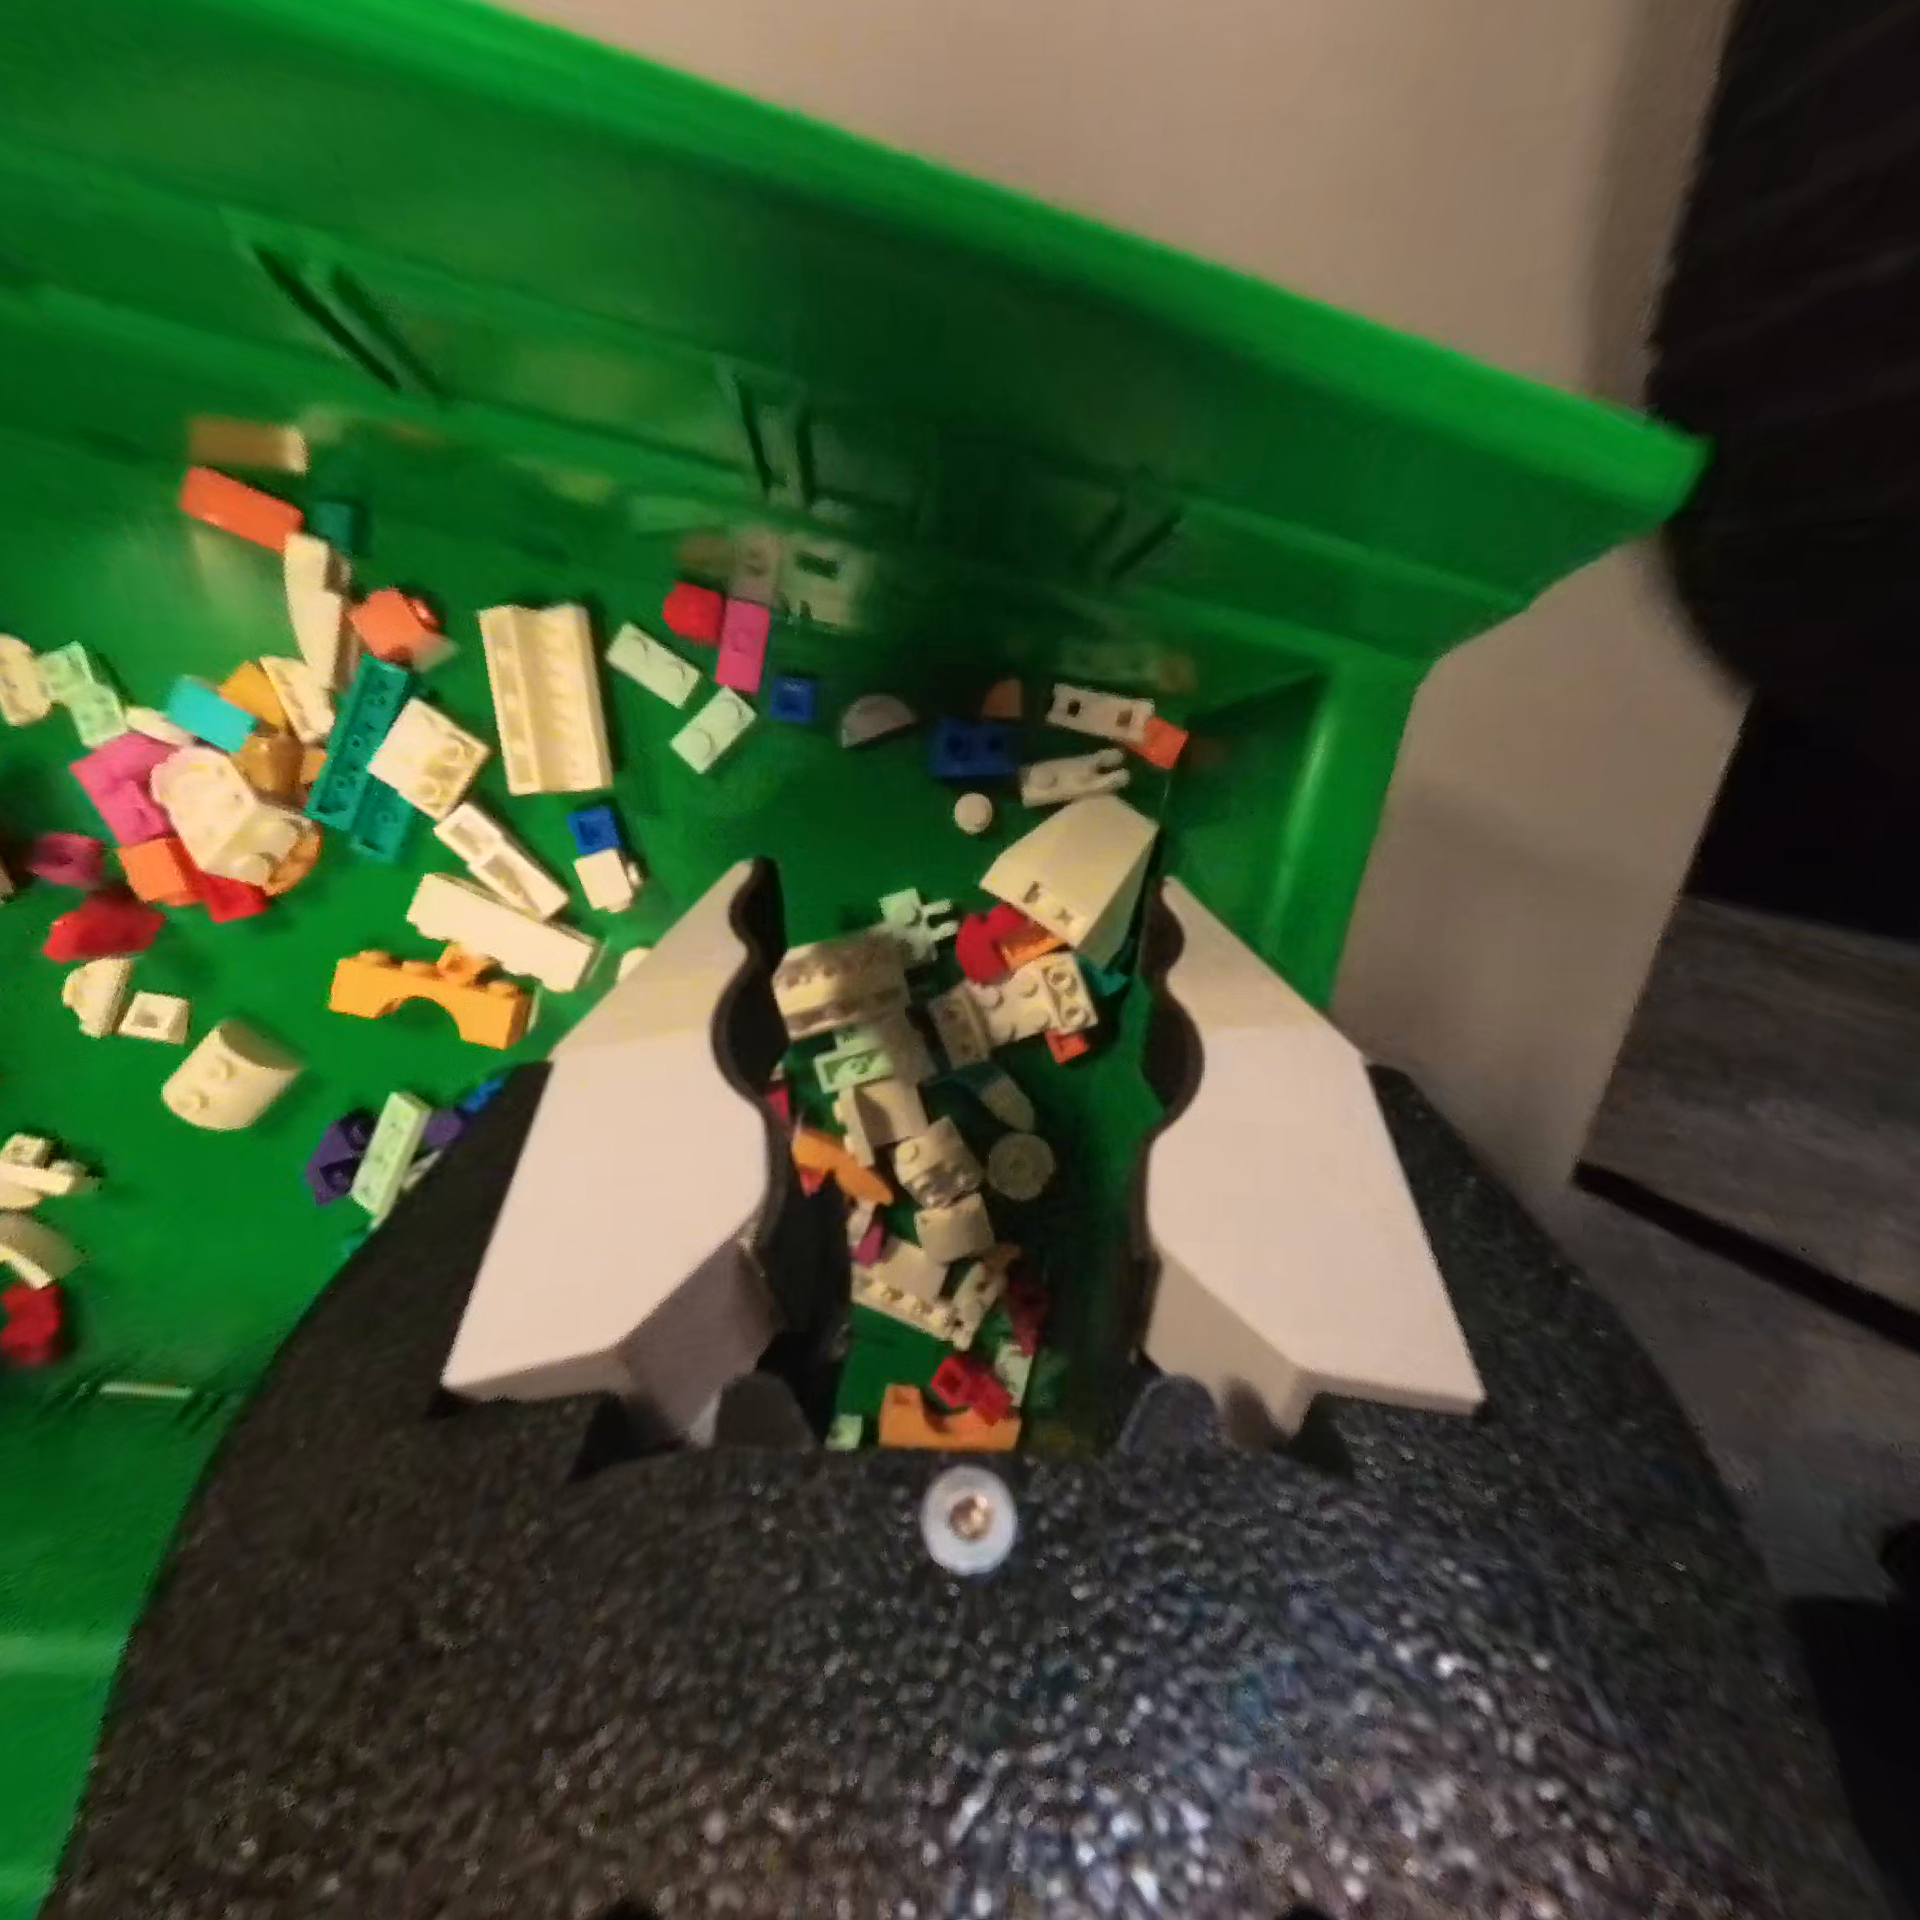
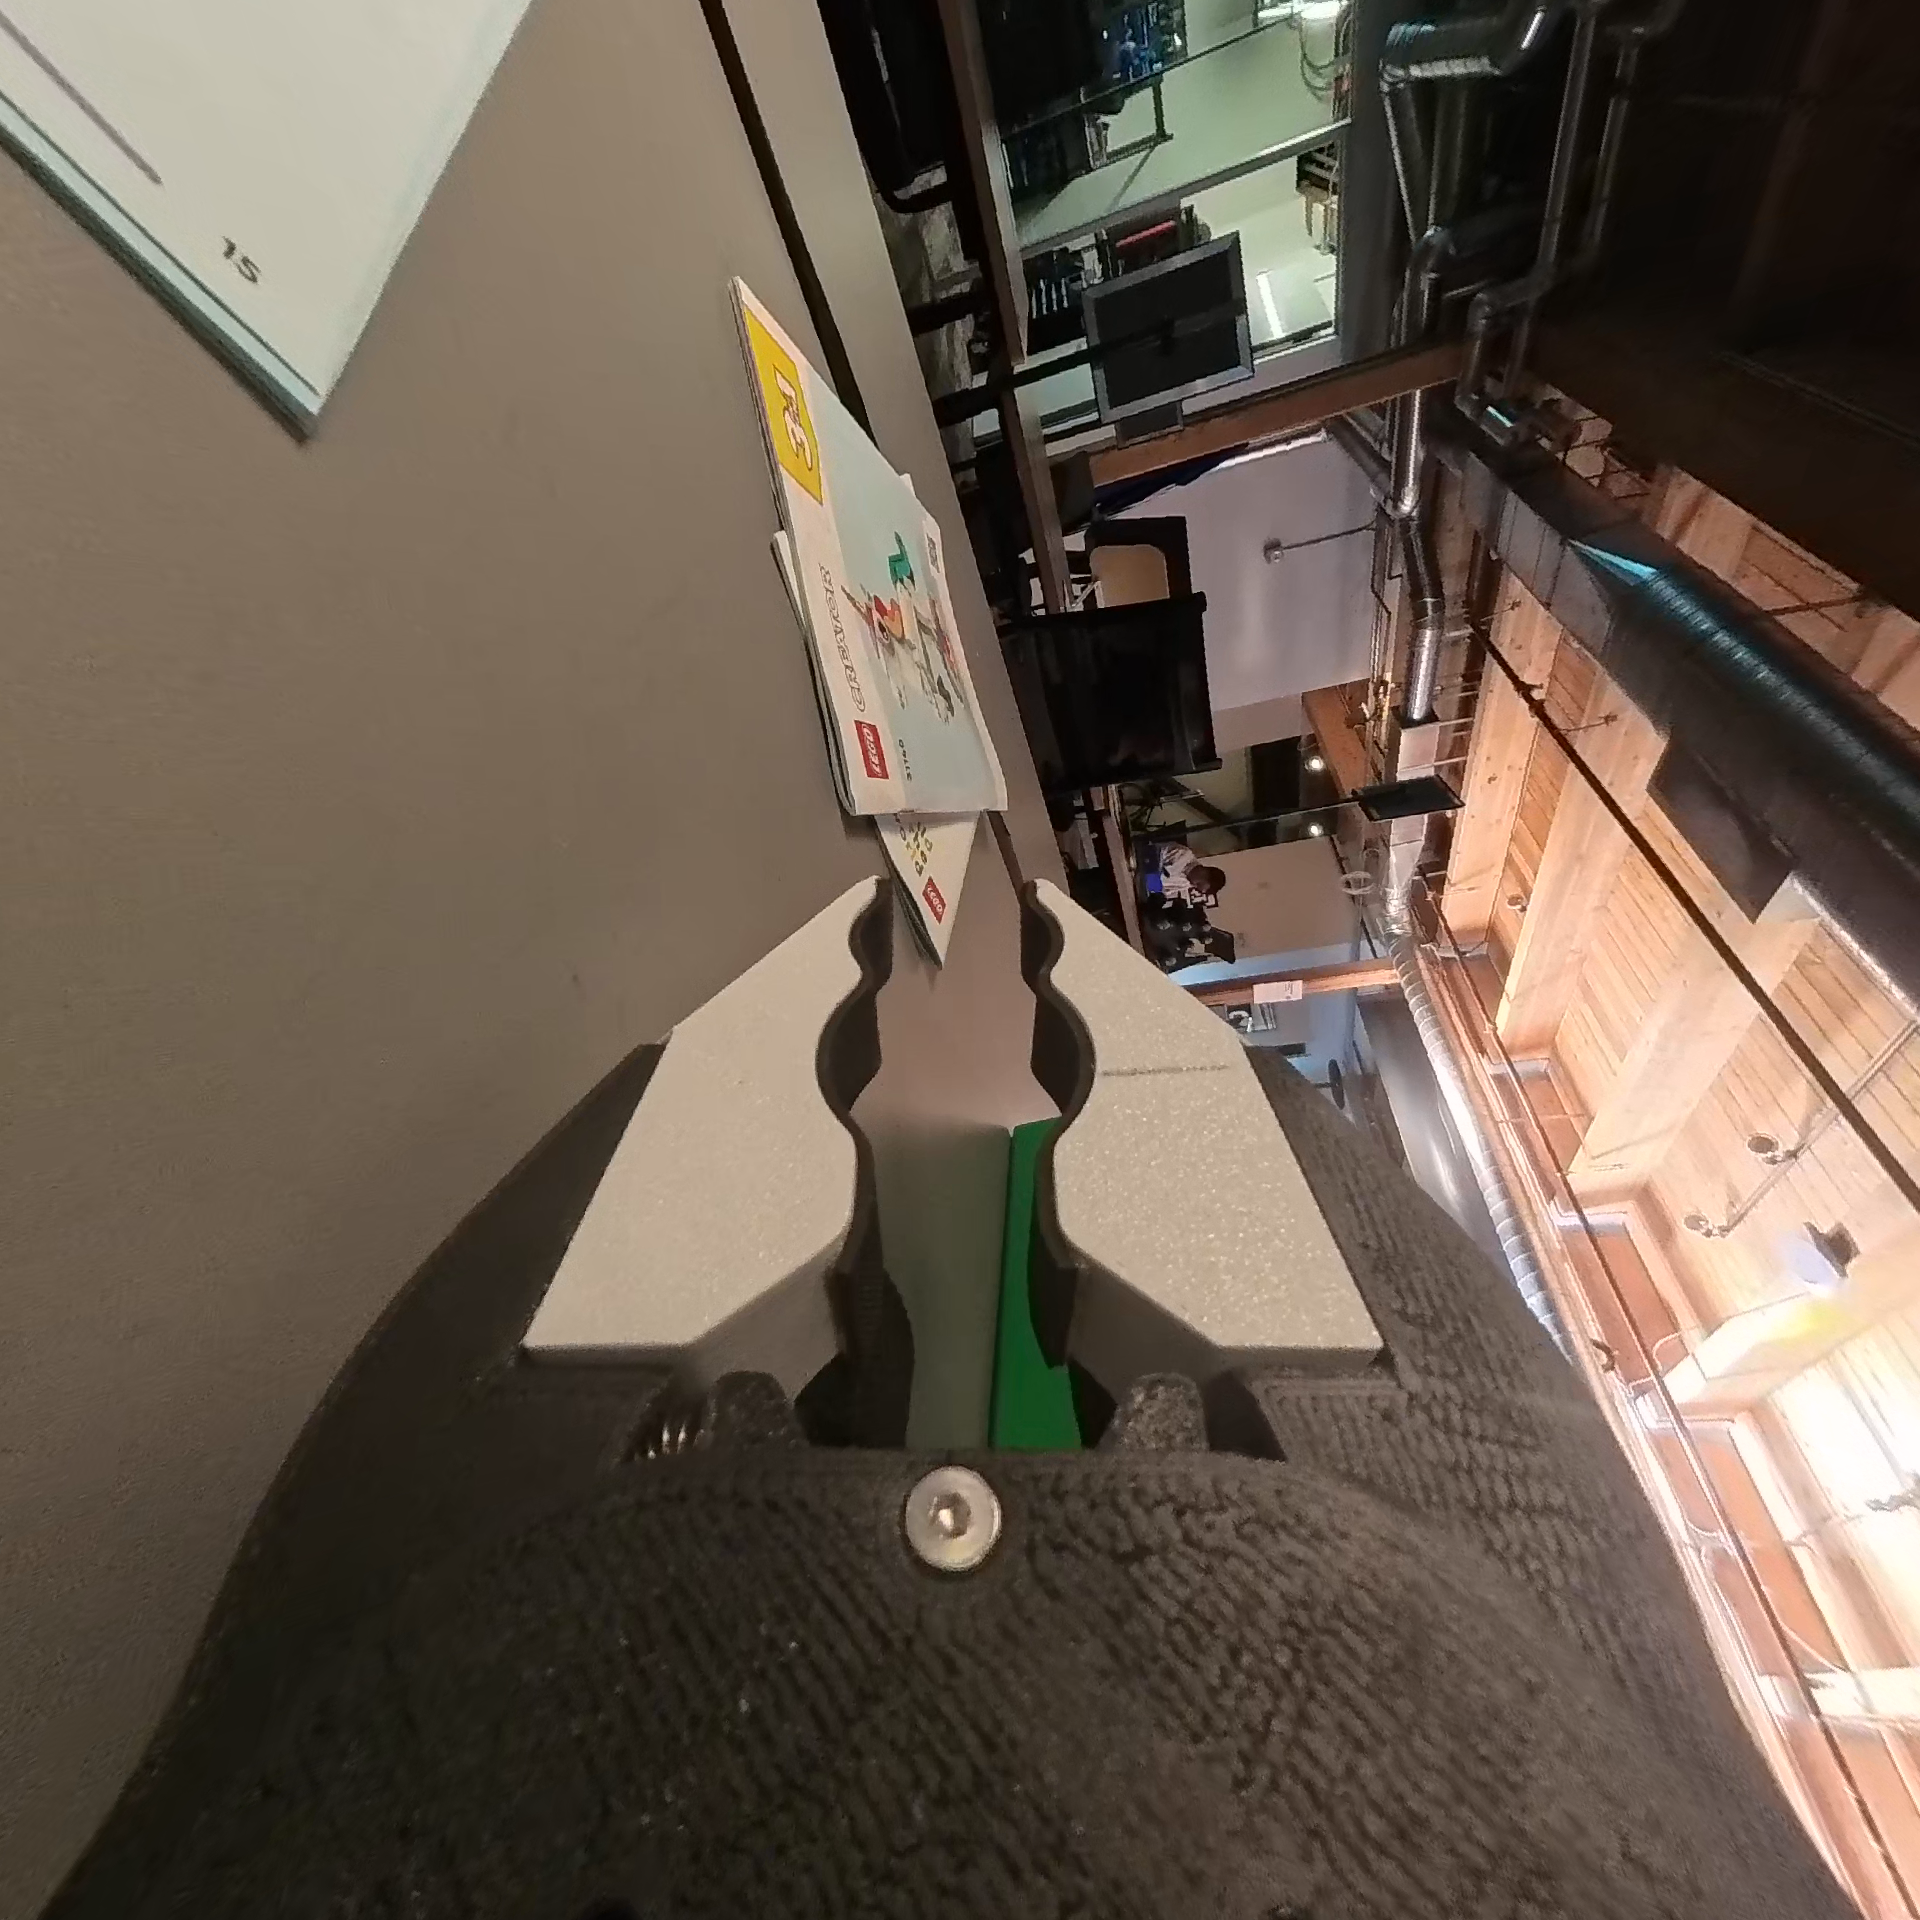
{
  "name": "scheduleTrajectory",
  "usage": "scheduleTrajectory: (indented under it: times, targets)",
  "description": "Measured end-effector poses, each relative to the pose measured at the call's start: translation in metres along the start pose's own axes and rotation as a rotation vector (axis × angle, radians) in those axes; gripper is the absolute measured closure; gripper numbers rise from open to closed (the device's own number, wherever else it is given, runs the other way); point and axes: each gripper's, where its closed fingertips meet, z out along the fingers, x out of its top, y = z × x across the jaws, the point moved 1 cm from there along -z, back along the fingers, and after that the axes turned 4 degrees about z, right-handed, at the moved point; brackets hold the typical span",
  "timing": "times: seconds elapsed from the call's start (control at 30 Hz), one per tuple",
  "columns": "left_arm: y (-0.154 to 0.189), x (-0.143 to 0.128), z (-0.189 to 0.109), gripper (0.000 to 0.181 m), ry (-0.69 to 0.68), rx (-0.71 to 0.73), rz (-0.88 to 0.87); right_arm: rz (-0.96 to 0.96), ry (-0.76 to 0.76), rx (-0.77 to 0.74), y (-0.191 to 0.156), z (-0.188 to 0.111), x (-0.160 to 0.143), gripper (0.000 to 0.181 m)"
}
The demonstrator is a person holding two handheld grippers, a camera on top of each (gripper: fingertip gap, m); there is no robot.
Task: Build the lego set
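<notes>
A green tray holds many loose lego bricks, mostly white, with orange, pink, teal, red and blue ones. A pile of small bricks lies in its right corner beside a large white slope brick. My left gripper is open and empty, its fingers straddling that pile just above it. An orange arch brick lies left of the left finger. My right gripper is turned sideways. Its jaws are nearly closed on a flat green and grey edge, which looks like the tray's rim.
Instruction booklets lie stacked on the grey table ahead of the right gripper. An open booklet page lies at the upper left. The table's far edge runs just behind the booklets. A pale surface lies beyond the tray's right wall. The gap from one gripper's tips to the other's is roughly 65 cm.
</notes>
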Motion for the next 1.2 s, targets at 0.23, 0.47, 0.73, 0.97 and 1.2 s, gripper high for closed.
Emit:
scheduleTrajectory:
  times: [0.23,0.47,0.73,0.97,1.2]
  targets:
    - [0.002,-0.010,0.013,0.118,-0.139,0.006,0.132,0.001,0.004,-0.001,0.000,0.000,0.000,0.158]
    - [-0.041,-0.002,0.006,0.117,-0.113,0.316,0.172,-0.001,0.005,-0.004,0.001,-0.001,0.001,0.158]
    - [-0.057,-0.013,-0.047,0.128,-0.002,0.495,-0.133,-0.006,0.006,-0.005,0.000,-0.001,0.001,0.158]
    - [-0.036,-0.057,-0.076,0.129,-0.140,0.431,-0.338,-0.008,0.006,-0.006,0.000,-0.001,0.001,0.159]
    - [-0.023,-0.073,-0.069,0.140,-0.237,0.345,-0.333,-0.001,0.008,0.005,-0.001,-0.001,0.001,0.159]
